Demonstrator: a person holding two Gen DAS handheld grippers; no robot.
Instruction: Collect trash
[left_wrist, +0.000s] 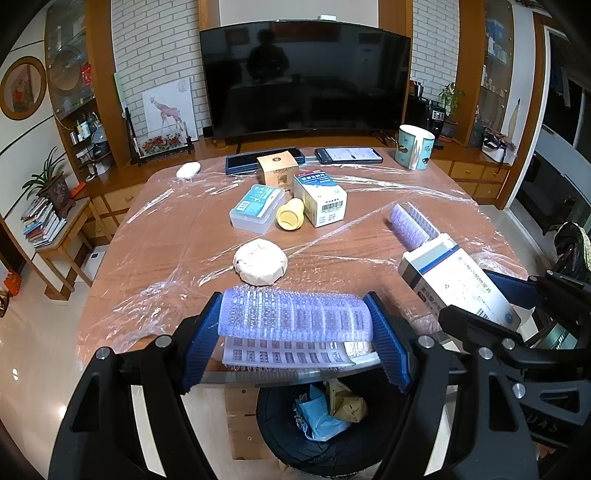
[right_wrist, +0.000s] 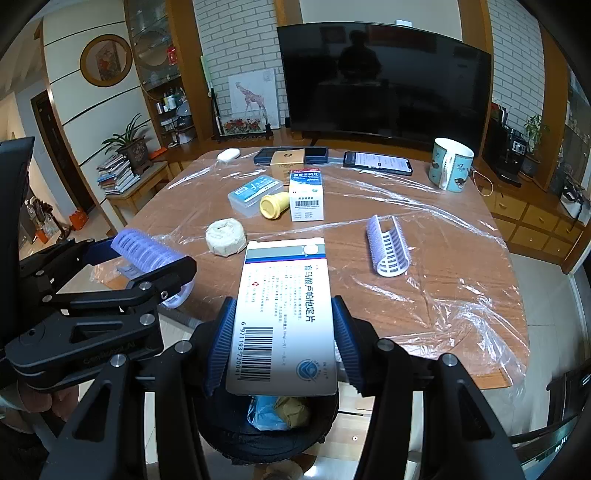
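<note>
Nearest, below the bench (left_wrist: 155, 236) edge, a black trash bin (left_wrist: 280, 439) holds crumpled blue and tan scraps. Above it the left gripper (left_wrist: 295, 332) has its jaws clamped on a purple hair roller (left_wrist: 295, 314); to the right, the right gripper (right_wrist: 282, 347) has its jaws clamped on a white medicine box (right_wrist: 284, 314).

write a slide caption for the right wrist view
Right gripper holds a medicine box above the black bin.
</note>
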